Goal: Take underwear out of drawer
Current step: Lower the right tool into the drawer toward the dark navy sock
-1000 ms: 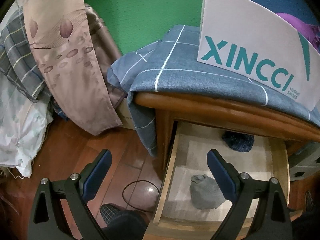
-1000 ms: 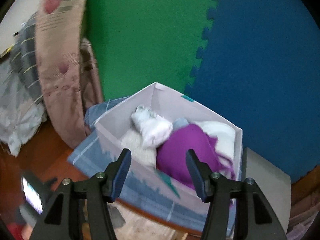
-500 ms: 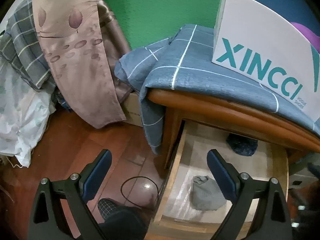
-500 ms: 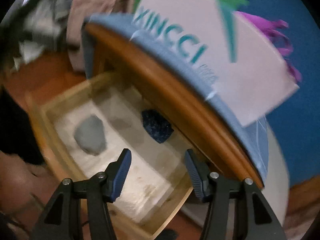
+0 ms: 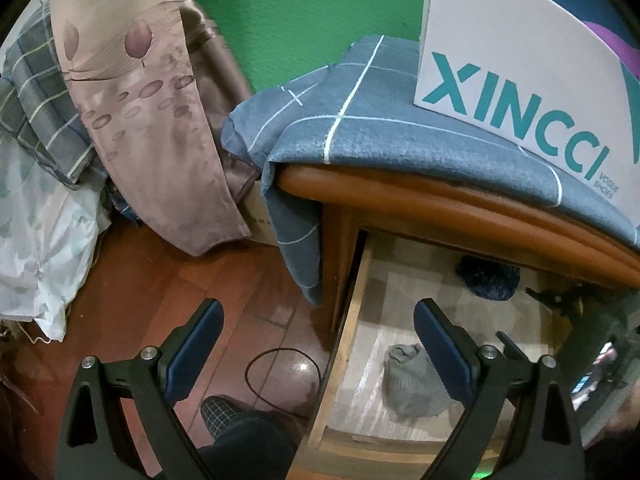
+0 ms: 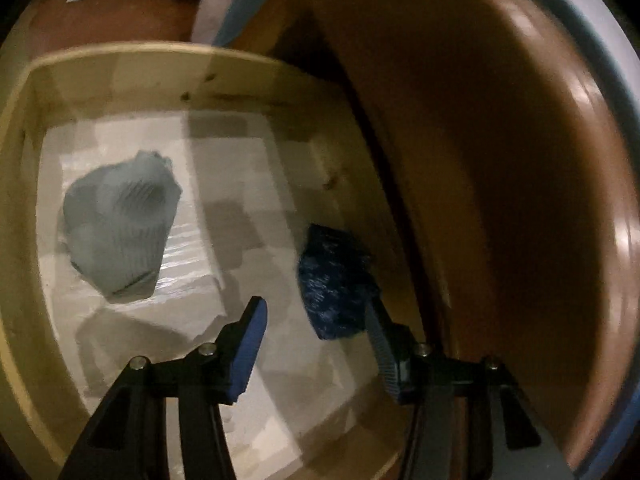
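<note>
Here, left wrist view: left gripper (image 5: 316, 320) hangs with jaws spread wide, nothing between them, above the floor and the left wall of the open drawer (image 5: 347, 332). Grey underwear (image 5: 412, 384) lies at 5 o'clock on the drawer liner, dark blue underwear (image 5: 486, 278) at 3 o'clock, back under the nightstand top. XINCCI shoe box (image 5: 516, 80) sits on a blue checked cloth (image 5: 380, 132) at 1 o'clock. Right wrist view: right gripper (image 6: 316, 322) is inside the drawer, jaws part open and just been closing; blue underwear lies between them against the right finger (image 6: 378, 334), left pad apart from it. Grey piece at 9 o'clock.
</note>
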`<state>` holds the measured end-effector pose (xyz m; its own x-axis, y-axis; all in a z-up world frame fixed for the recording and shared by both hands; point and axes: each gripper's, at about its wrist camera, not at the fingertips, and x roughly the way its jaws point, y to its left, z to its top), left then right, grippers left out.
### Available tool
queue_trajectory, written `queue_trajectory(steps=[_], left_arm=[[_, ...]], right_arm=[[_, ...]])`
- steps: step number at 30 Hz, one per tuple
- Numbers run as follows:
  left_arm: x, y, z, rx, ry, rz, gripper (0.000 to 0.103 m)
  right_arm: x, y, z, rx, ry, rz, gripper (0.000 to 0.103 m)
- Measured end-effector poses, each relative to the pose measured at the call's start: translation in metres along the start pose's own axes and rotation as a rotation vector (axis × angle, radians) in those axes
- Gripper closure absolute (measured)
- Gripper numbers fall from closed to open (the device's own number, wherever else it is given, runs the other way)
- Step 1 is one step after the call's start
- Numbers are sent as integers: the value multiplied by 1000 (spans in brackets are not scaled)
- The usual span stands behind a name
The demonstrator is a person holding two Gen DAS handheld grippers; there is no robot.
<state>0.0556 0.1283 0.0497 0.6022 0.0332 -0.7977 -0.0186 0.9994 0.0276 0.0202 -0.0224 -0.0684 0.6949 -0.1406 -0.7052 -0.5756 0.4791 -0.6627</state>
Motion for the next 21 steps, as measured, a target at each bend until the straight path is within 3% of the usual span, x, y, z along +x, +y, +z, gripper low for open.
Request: queue_trajectory(steps=[3, 12, 21], left_arm=[[1, -2, 0, 6, 8, -3, 8], [2, -10, -1, 42, 9, -10, 8], [6, -11, -4, 52, 24, -14, 8]], right_arm=[[8, 10, -1, -36, -16, 14, 52], [29, 17, 4, -26, -56, -77, 57], [77, 8, 3, 66, 20, -185, 57]])
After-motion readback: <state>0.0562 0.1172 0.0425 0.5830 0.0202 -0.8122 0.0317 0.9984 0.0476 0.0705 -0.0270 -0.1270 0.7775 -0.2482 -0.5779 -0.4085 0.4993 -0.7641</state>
